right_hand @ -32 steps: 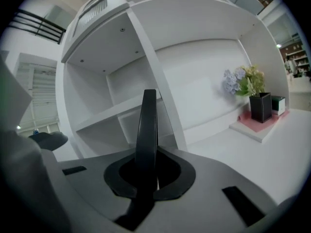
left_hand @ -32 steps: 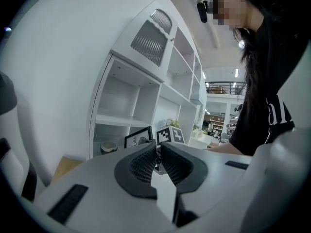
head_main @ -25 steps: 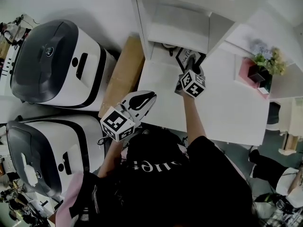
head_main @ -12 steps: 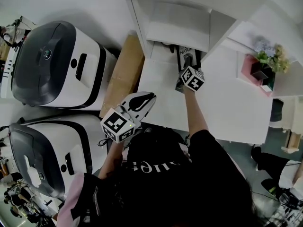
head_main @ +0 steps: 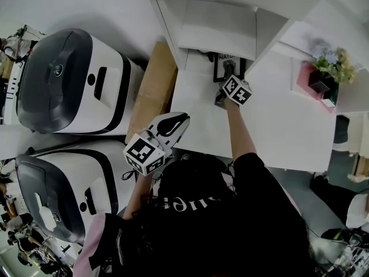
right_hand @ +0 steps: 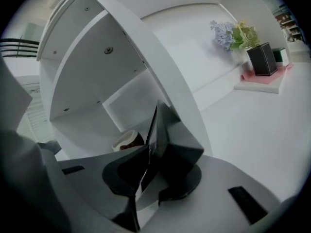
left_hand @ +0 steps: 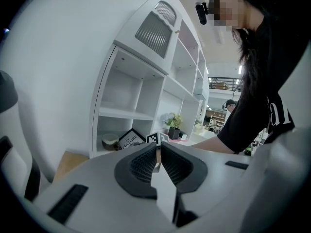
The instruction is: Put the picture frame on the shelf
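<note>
My right hand-held gripper (head_main: 226, 74) reaches into the bottom compartment of the white shelf (head_main: 216, 22), which stands on the white bench (head_main: 277, 126). Its jaws are almost fully together, pinched on the thin edge of the picture frame (head_main: 226, 64). In the right gripper view (right_hand: 154, 142) the dark edge of the frame (right_hand: 155, 114) runs straight up between the two pads, and a small bowl (right_hand: 127, 141) sits behind it on the compartment floor.

The frame is at the mouth of that bottom compartment, just beside the bowl, with its printed face turned outward. From the left gripper view it (left_hand: 129, 139) looks tilted rather than square. I cannot tell whether its lower edge rests on the compartment floor.

My left hand-held gripper (head_main: 180, 119) hangs near the front edge of the bench, well apart from the shelf. Its jaws (left_hand: 158, 147) are pressed together with nothing between them.

Farther right on the bench a dark pot of flowers (head_main: 323, 85) stands on a pink base. To my left, off the bench, are two big white-and-dark machines (head_main: 69, 79), and a brown board (head_main: 151, 91) lies between them and the bench.
</note>
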`<state>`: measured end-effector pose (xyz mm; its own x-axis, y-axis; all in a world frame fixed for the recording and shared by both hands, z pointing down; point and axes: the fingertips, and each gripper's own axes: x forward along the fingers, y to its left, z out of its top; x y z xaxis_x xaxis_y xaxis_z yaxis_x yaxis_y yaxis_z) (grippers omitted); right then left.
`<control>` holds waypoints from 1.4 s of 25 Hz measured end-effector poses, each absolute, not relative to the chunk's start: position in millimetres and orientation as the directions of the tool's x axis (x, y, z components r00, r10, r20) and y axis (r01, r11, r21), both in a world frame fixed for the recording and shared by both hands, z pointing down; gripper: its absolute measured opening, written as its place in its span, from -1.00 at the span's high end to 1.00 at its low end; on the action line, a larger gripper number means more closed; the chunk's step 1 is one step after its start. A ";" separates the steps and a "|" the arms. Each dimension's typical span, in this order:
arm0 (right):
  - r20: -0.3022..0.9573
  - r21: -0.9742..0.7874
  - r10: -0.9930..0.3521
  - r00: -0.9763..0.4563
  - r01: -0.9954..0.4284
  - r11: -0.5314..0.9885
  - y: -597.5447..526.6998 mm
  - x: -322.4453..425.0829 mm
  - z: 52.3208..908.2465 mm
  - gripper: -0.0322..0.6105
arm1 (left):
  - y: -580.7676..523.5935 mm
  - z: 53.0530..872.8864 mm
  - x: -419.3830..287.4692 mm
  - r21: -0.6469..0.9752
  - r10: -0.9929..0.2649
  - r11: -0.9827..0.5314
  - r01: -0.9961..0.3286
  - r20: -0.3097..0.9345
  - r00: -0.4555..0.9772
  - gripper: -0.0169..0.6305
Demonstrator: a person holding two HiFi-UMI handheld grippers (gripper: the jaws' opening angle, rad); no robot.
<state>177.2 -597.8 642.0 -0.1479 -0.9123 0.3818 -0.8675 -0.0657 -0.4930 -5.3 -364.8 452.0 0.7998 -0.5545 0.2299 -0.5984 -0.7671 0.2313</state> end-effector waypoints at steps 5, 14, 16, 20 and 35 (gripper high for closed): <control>0.424 -0.511 -0.891 -0.164 -0.855 -0.086 -582.2 175.3 654.1 0.33 | -360.8 453.0 -9.1 0.239 -0.557 -0.762 -0.602 0.232 0.797 0.83; 0.417 -0.529 -0.894 -0.163 -0.844 -0.093 -566.5 181.1 647.0 0.26 | -354.1 450.5 -12.3 0.238 -0.550 -0.771 -0.591 0.218 0.806 0.83; 0.417 -0.546 -0.893 -0.168 -0.832 -0.098 -558.9 182.4 644.5 0.26 | -351.6 448.7 -13.0 0.238 -0.549 -0.774 -0.587 0.210 0.809 0.83; 0.412 -0.570 -0.893 -0.182 -0.816 -0.096 -533.8 185.5 637.0 0.26 | -344.5 444.0 -15.5 0.237 -0.544 -0.782 -0.577 0.194 0.817 0.83; 0.234 -0.579 -0.893 -0.384 -0.793 0.189 -408.0 139.1 522.1 0.30 | -302.8 432.9 -36.6 0.243 -0.520 -0.808 -0.537 0.136 0.844 0.83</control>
